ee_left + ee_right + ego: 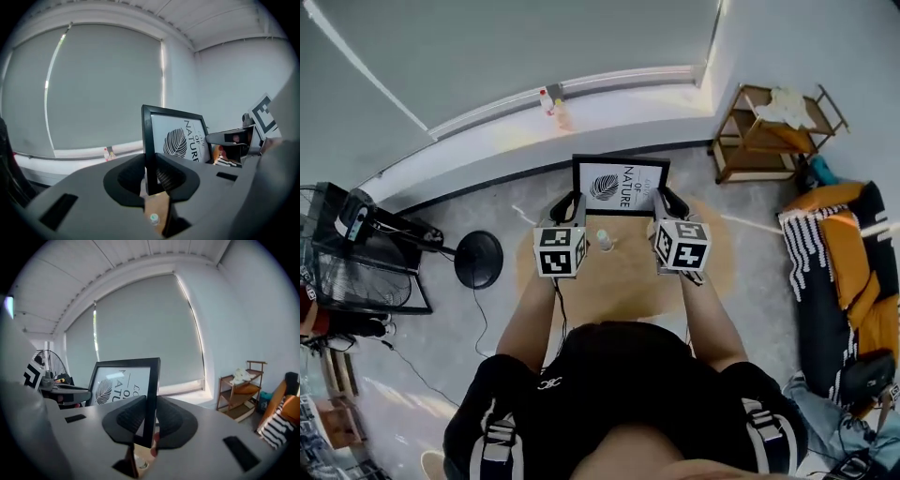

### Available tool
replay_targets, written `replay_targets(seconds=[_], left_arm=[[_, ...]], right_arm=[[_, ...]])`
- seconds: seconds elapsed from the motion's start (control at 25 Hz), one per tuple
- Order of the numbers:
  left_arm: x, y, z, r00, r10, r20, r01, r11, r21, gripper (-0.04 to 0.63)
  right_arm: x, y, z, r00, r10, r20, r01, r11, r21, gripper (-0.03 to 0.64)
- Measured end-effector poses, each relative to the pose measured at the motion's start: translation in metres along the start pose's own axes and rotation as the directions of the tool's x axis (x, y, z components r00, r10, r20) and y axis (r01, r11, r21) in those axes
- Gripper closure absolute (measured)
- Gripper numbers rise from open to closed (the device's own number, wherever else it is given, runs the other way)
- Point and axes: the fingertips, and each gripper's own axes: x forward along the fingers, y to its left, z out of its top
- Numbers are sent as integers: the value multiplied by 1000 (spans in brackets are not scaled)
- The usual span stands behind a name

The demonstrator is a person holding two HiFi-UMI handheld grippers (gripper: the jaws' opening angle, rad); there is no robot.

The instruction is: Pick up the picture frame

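Observation:
The picture frame (621,186) is black, with a white print of a dark leaf and the word NATURE. It hangs in the air above a round wooden table (628,281), held between both grippers. My left gripper (572,208) is shut on the frame's left edge. In the left gripper view the black edge (149,140) stands upright between the ribbed pads (165,177). My right gripper (667,202) is shut on the right edge. In the right gripper view that edge (153,394) runs down between the jaws of the right gripper (149,420). Each gripper view shows the other gripper beyond the print.
A small bottle (604,241) stands on the table under the frame. A fan (356,272) and a round black base (478,260) stand left. A wooden shelf (769,131) and a seat with striped cloth (825,272) are right. Bottles (553,105) sit on the window sill.

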Motion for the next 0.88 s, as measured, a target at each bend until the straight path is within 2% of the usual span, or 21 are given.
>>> replay_targets(seconds=[0.2, 0.36, 0.56, 0.88], left_arm=[[-50, 28, 77, 984, 71, 161, -73, 997, 10, 511], [-80, 32, 111, 965, 88, 249, -95, 995, 19, 511], [-97, 26, 120, 954, 72, 292, -83, 996, 28, 509], [-104, 15, 114, 957, 57, 286, -66, 998, 23, 509]], right_arm=[[-24, 50, 93, 983, 47, 178, -28, 994, -107, 531], [-46, 71, 131, 962, 68, 264, -33, 990, -134, 532], [-61, 76, 140, 949, 77, 307, -35, 990, -139, 534], [-74, 71, 135, 949, 75, 306, -31, 989, -147, 532]])
